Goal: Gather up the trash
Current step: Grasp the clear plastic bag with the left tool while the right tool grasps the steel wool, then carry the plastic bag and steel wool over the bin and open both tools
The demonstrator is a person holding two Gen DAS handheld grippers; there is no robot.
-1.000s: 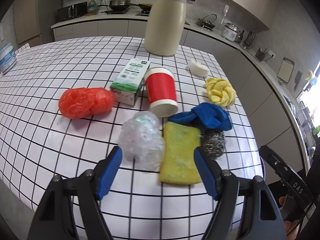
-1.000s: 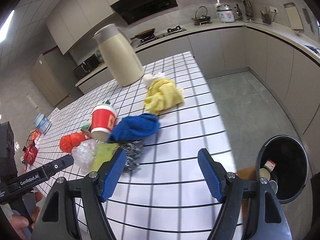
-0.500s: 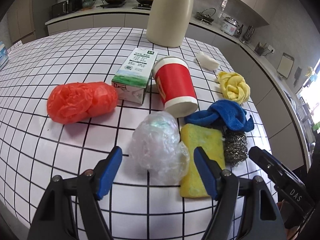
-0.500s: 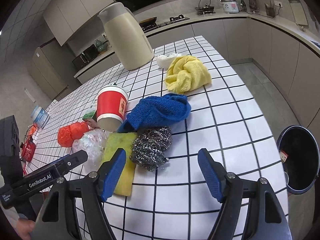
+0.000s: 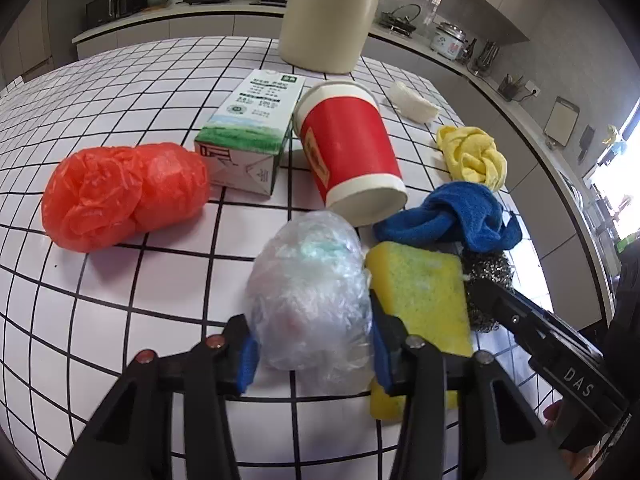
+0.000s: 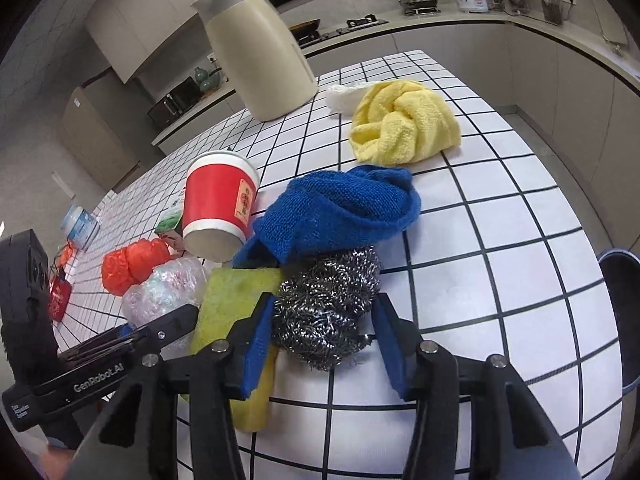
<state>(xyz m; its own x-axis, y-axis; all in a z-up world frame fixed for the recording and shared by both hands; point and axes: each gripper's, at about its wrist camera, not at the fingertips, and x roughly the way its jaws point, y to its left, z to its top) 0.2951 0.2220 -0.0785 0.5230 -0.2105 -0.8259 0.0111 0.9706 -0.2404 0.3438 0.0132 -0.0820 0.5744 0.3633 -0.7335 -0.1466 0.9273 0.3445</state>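
The left gripper (image 5: 312, 350) has its jaws closed in against a crumpled clear plastic bag (image 5: 308, 292), which lies on the counter (image 5: 120, 292) just in front of the overturned red paper cup (image 5: 348, 152). The bag is slippery and springy, so it may squirt out of the jaws, and the inner jaw touches the yellow sponge (image 5: 420, 296) and may drag it along.

The right gripper (image 6: 322, 344) has its jaws apart, straddling the steel-wool scourer (image 6: 326, 304) beside the cup; closing risks taking a cleaning tool for trash.

The counter is white tile with dark grout, in a grey kitchen. A dark bin (image 6: 624, 312) stands beyond the counter's edge.
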